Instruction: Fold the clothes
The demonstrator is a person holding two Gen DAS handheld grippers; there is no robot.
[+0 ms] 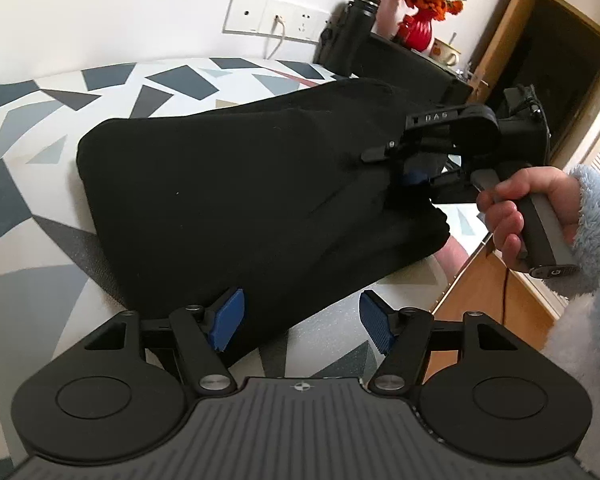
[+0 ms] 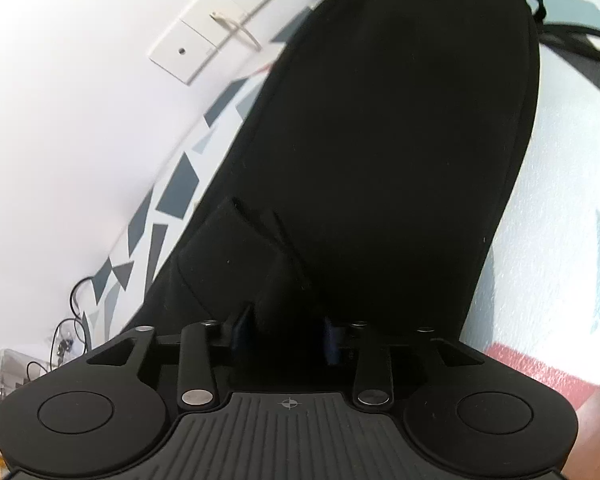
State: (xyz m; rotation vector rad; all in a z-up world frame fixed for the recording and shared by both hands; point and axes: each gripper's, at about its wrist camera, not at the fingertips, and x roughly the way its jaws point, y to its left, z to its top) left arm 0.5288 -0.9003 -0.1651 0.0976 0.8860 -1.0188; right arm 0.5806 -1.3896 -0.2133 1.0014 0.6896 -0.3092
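Note:
A black garment [image 1: 236, 192], folded into a thick oblong, lies on a table covered with a white cloth with grey shapes [image 1: 32, 148]. My left gripper [image 1: 302, 320] is open with blue pads apart, just off the garment's near edge; its left pad [image 1: 230, 318] touches the fabric. My right gripper [image 1: 410, 178] is at the garment's right end with fabric around its blue pads. In the right wrist view the garment [image 2: 380, 140] fills the frame and the right gripper [image 2: 286, 338] has its jaws part open with a bunch of cloth between them.
A wall socket panel [image 1: 276, 18] with a plugged cable is behind the table. A black bottle [image 1: 358, 24], a red vase of orange flowers [image 1: 420, 12] and a cup stand at the far right. A wooden cabinet [image 1: 496, 300] lies below the table edge.

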